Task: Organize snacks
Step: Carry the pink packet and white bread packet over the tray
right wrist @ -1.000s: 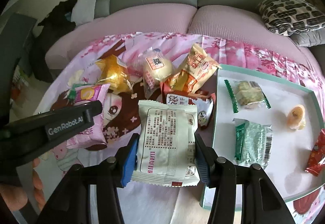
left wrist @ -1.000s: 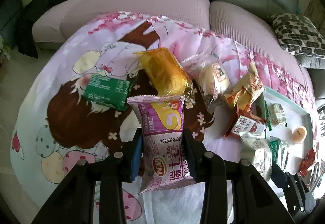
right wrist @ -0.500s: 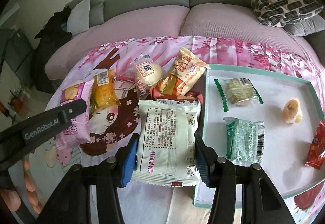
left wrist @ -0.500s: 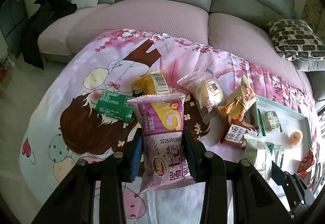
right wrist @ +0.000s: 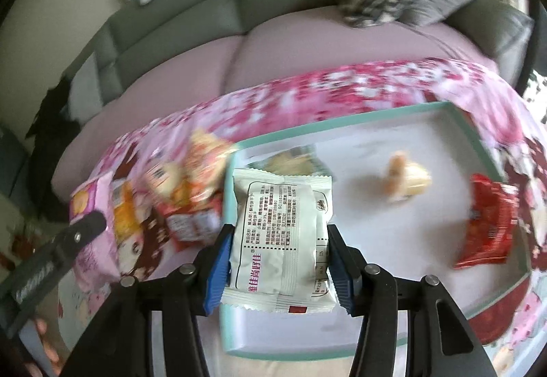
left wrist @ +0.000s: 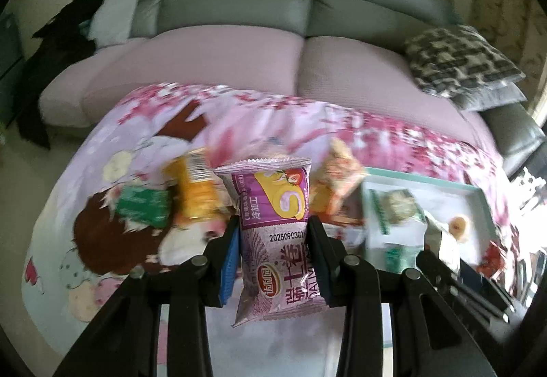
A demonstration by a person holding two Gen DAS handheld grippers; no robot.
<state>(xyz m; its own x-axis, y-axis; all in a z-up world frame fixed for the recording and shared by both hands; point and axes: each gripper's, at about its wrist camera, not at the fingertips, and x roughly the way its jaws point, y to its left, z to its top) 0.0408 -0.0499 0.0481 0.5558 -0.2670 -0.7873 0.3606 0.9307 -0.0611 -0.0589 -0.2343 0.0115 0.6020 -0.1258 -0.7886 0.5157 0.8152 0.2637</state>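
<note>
Carrying two packets toward the tray, by my reading; both claws are loaded and neither packet is set down yet.

Left wrist view: left gripper (left wrist: 273, 257) is clamped narrow on a purple swiss-roll packet (left wrist: 275, 233), held upright above the floral cloth (left wrist: 102, 274). Beyond it, loose on the cloth toward the left edge: a green packet (left wrist: 143, 207) and a yellow packet (left wrist: 198, 192), both blurred. The teal-rimmed tray (left wrist: 478, 192) sits at the cloth's right side, well apart from this claw.

Right wrist view: right gripper (right wrist: 278, 257) is closed at middling width on a white biscuit packet (right wrist: 280, 236), label side up, over the tray's (right wrist: 229, 192) left edge. Inside the tray: a red packet (right wrist: 489, 226) at the right edge, a small round pastry (right wrist: 407, 182) mid-floor, another wrapped snack partly hidden behind the white packet.

Next, as a judgement: the white packet needs lowering onto bare tray floor near the left edge, clear of the hidden snack, then release. The purple one must cross over the unsorted pile first.
</note>
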